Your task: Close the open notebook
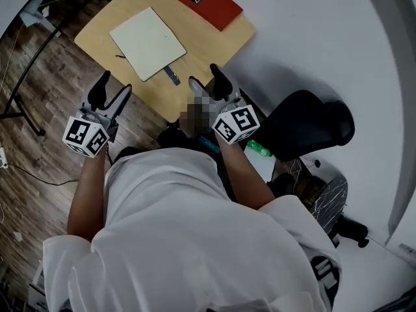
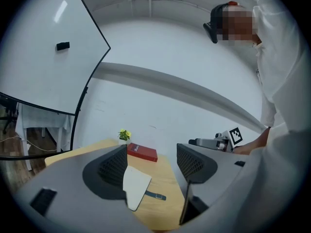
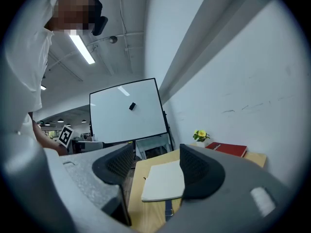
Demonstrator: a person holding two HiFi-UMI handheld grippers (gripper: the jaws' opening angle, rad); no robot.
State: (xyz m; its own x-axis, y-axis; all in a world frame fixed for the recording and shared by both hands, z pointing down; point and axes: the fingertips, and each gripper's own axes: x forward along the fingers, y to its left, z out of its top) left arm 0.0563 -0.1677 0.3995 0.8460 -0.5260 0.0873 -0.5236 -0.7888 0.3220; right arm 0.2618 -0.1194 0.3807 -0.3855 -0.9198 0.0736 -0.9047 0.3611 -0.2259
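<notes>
The wooden surface (image 1: pixel 195 51) stands against a white wall, with wood-plank floor along its other sides. A whiteboard (image 3: pixel 126 113) on a stand is set back on that floor side. A black office chair (image 1: pixel 305 125) sits by the wall on the person's right, well apart from the things on the surface. The person, in a white shirt, stands at the surface's near corner. The notebook (image 1: pixel 147 42) lies flat in the half of the surface towards the floor-side edge, with a cream face up and its sides roughly parallel to the surface's edges. A red book (image 1: pixel 210 4) lies at the far corner by the wall, well apart from the notebook. The left tool (image 1: pixel 110 95) hangs over the floor just outside the near floor-side edge, its jaws spread with nothing between them. Its own view shows the notebook (image 2: pixel 136 186) farther off on the surface. The right tool (image 1: pixel 207 83) hovers at the wall-side edge close to the near corner, jaws likewise spread and empty, touching nothing. A dark strap (image 1: pixel 171 75) runs out from the notebook's near side towards the near corner. A small yellow-flowered plant (image 3: pixel 199 135) stands by the wall beside the red book.
</notes>
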